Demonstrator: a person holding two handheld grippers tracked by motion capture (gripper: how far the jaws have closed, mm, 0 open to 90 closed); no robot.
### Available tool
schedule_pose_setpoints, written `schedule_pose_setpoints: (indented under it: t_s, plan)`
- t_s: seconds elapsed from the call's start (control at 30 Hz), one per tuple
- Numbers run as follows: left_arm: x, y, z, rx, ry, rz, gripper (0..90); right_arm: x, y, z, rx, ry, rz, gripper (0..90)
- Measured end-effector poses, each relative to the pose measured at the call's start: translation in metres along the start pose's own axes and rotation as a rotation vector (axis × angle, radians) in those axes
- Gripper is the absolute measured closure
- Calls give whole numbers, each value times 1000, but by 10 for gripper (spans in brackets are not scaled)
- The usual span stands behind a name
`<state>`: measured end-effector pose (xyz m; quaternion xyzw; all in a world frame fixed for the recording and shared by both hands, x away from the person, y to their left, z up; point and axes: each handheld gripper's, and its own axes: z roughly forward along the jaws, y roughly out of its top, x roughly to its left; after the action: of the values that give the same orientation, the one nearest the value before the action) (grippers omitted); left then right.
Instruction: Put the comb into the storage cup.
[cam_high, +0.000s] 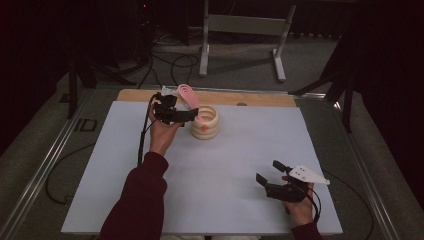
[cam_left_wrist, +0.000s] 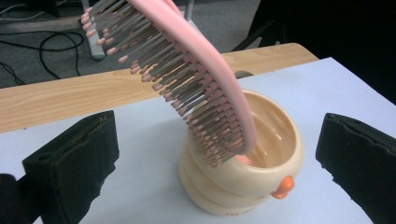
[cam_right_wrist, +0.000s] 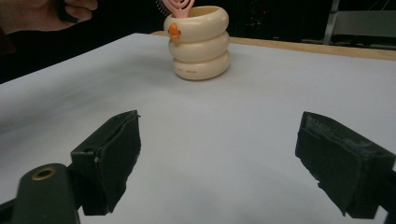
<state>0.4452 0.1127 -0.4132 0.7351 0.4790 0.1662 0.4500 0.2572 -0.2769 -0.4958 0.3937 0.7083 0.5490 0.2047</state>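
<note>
Left gripper (cam_left_wrist: 215, 158) jaws spread wide, gripping nothing; pink hairbrush (cam_left_wrist: 187, 79) just ahead between them, leaning handle-down in cream ringed duck cup (cam_left_wrist: 243, 182). Brush looks just deposited; next, draw gripper back without tipping cup. Right gripper (cam_right_wrist: 215, 158) spread, empty, well apart on white table (cam_high: 225, 165)

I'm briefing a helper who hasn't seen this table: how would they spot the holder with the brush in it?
On the white table, look toward the far edge, right beside the left gripper. There stands a cream cup shaped like three stacked rings, with a small orange knob on its side. A pink hairbrush leans out of it.
</note>
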Motion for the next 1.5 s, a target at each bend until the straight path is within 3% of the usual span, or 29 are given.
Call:
schedule_pose_setpoints:
  t_s: [0.47,1.0,1.23,1.5]
  plan:
    - [5,-6,-20,3,-44,38,2,0,0,1,2,1,0,142]
    - [-7,-17,-37,50,-113,157,2,1,0,1,5,3,-5,142]
    - [-13,-21,-49,49,-131,205,2,1,0,1,5,3,-6,142]
    - [-9,-31,-65,42,-140,220,2,2,0,1,6,5,-2,142]
